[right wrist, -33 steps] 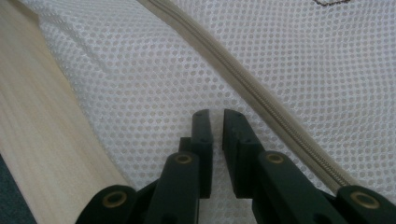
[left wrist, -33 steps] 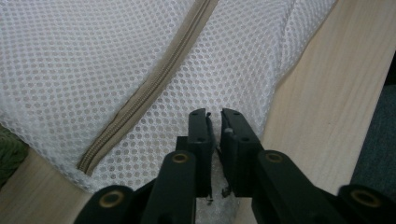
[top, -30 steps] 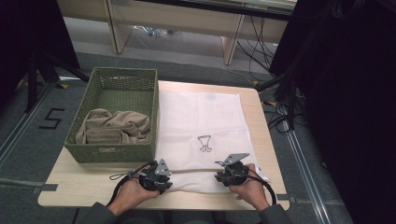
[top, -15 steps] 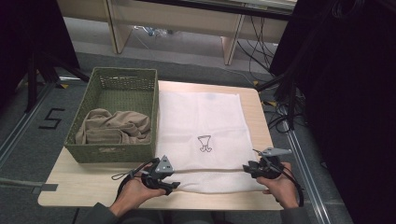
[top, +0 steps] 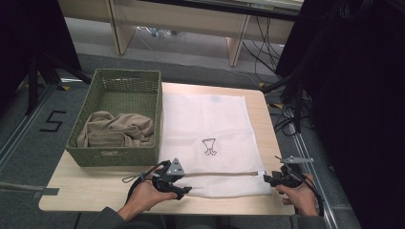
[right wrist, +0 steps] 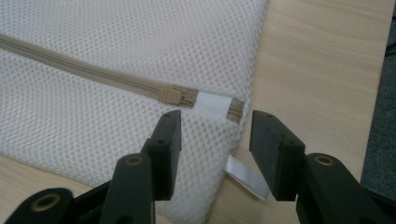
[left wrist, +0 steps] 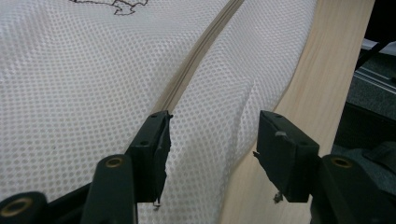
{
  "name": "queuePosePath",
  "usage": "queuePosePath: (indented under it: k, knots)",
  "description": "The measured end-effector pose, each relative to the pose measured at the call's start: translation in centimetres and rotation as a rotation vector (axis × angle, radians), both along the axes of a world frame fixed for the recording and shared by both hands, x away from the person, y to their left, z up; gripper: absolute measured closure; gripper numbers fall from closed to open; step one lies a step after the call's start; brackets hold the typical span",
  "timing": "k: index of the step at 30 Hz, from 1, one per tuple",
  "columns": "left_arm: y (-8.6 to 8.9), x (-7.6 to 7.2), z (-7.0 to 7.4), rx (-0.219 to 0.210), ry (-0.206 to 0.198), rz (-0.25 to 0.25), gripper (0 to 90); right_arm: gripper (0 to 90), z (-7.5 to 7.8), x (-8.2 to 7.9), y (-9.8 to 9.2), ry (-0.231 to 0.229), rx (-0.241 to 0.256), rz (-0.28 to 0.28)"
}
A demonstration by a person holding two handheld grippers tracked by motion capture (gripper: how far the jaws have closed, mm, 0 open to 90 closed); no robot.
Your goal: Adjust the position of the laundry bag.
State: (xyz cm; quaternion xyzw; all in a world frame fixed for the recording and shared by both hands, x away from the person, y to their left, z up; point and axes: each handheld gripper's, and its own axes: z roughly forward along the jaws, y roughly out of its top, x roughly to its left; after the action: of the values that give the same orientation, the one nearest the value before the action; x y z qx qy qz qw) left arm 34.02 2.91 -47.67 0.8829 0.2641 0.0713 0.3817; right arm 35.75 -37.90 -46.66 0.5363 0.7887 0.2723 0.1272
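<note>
Wicker basket [top: 117, 86]: green, along the tabletop's [top: 86, 191] left edge, touching the left side of the mesh bag; a crumpled beige garment [top: 114, 130] lies in its near half.
Left claw [top: 184, 190]: held in the person's left hand [top: 143, 195] at the near edge of the tabletop, jaws spread over the near left corner of the bag, gripping nothing; in the left gripper view one jaw stands just beside the zipper line.
Mesh laundry bag [top: 207, 138]: white, flat on the middle of the tabletop, reaching from near the far edge to near the near edge, a small dark emblem [top: 209, 145] at its centre.
Zipper [right wrist: 84, 70]: beige, runs across the bag's near end; its slider [right wrist: 170, 95] sits at the right end, beside a white tab.
Right claw [top: 266, 179]: at the near right corner of the tabletop, jaws spread on either side of the bag's right corner, just short of the slider, pinching nothing.
</note>
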Motion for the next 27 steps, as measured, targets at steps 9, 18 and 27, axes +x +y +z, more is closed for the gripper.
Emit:
queuePosePath:
  k: [9,18,27]
  knots:
    - [-1.3,0.4,0.1,-0.005,-0.004,-0.004,40.7,47.4,-0.6,-0.2,-0.6,0.028,-0.008,-0.016]
    - [-2.7,1.0,-0.3,-0.01,0.004,-0.006,39.1,44.7,-0.8,-0.4,-0.5,0.045,-0.014,-0.024]
    - [-3.9,1.5,-0.5,-0.012,0.004,-0.006,37.5,43.7,-1.0,-0.3,-0.4,0.049,-0.023,-0.021]
